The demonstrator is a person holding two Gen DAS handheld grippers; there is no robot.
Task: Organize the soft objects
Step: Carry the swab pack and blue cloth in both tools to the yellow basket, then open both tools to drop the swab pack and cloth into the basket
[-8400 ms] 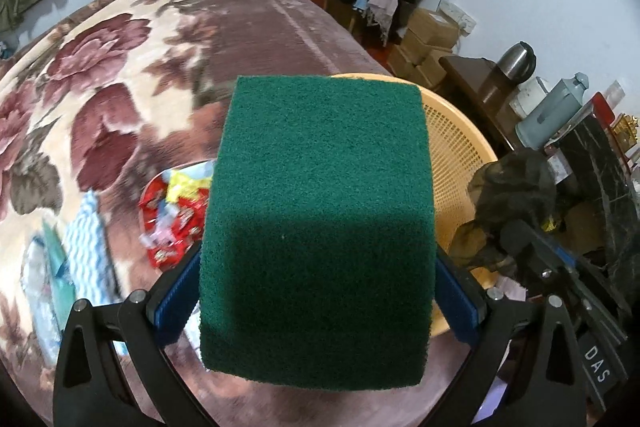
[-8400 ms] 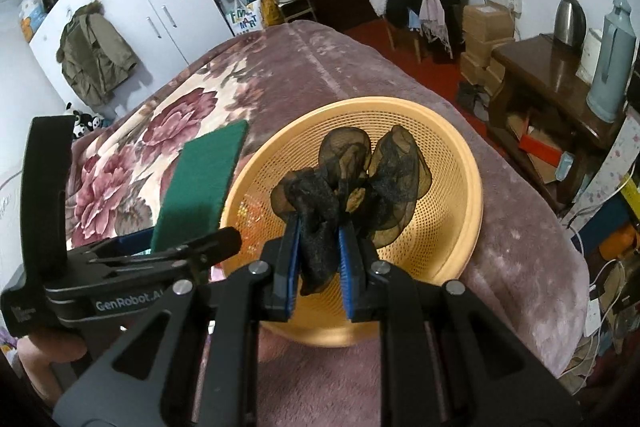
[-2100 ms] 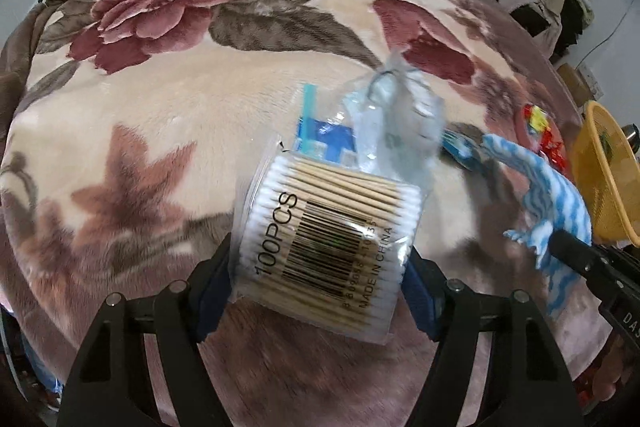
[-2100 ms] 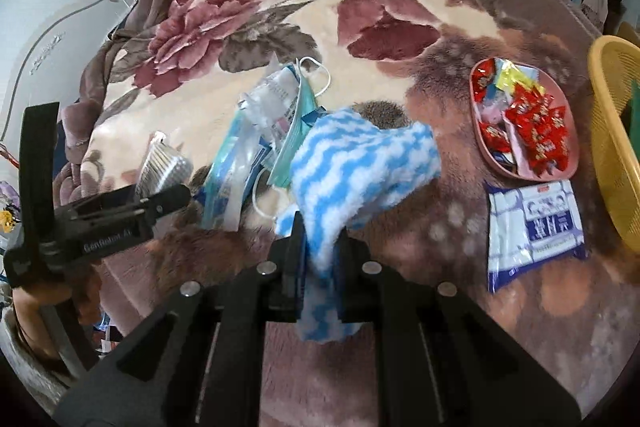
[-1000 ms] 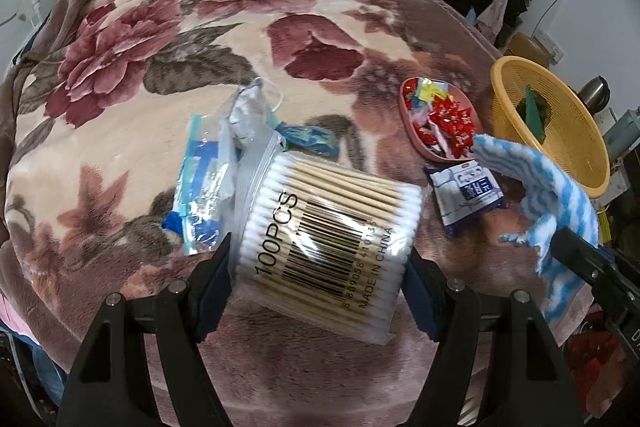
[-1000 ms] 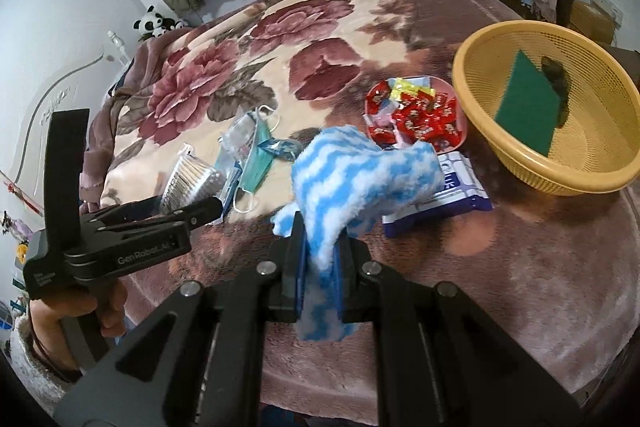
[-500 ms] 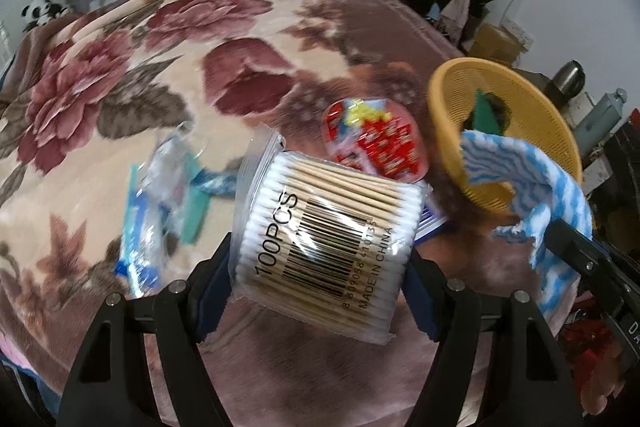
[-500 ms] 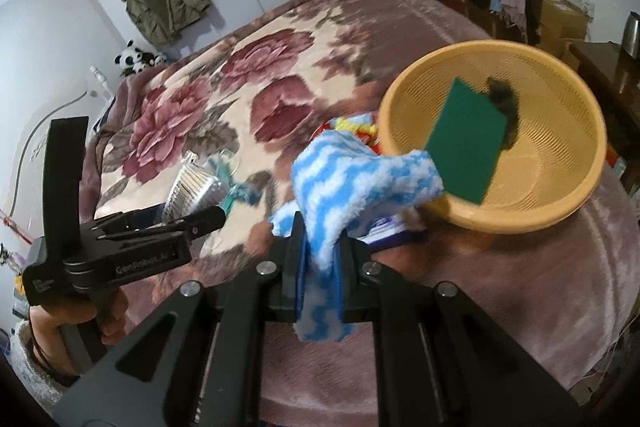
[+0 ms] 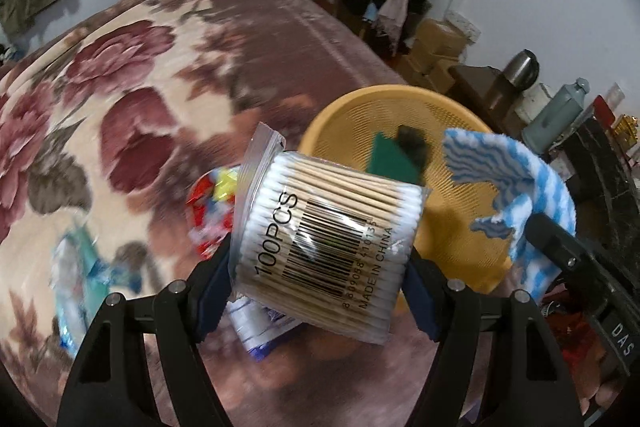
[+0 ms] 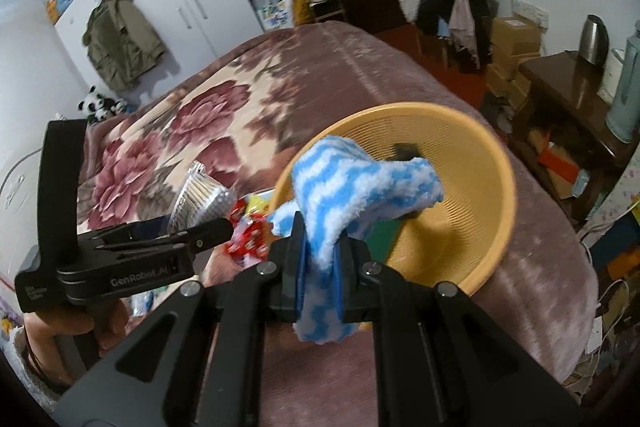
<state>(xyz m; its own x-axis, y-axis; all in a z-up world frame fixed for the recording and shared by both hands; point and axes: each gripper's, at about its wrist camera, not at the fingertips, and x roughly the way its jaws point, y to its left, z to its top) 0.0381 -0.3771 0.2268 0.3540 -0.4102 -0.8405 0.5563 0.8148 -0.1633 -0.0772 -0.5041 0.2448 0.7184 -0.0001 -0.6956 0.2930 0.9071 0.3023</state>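
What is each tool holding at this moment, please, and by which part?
The left tool clamps the cotton swab pack across its two ends. The right tool pinches the blue striped cloth near one end.

You hold a fluffy blue-and-white cloth [image 10: 360,187] and wooden swabs in a shiny plastic bag [image 9: 328,239] over a plastic mesh basket [image 10: 492,195].

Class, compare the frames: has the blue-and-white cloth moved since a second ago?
Yes. The blue-and-white cloth, pinched in the right gripper, has travelled from above the blanket to over the yellow basket.
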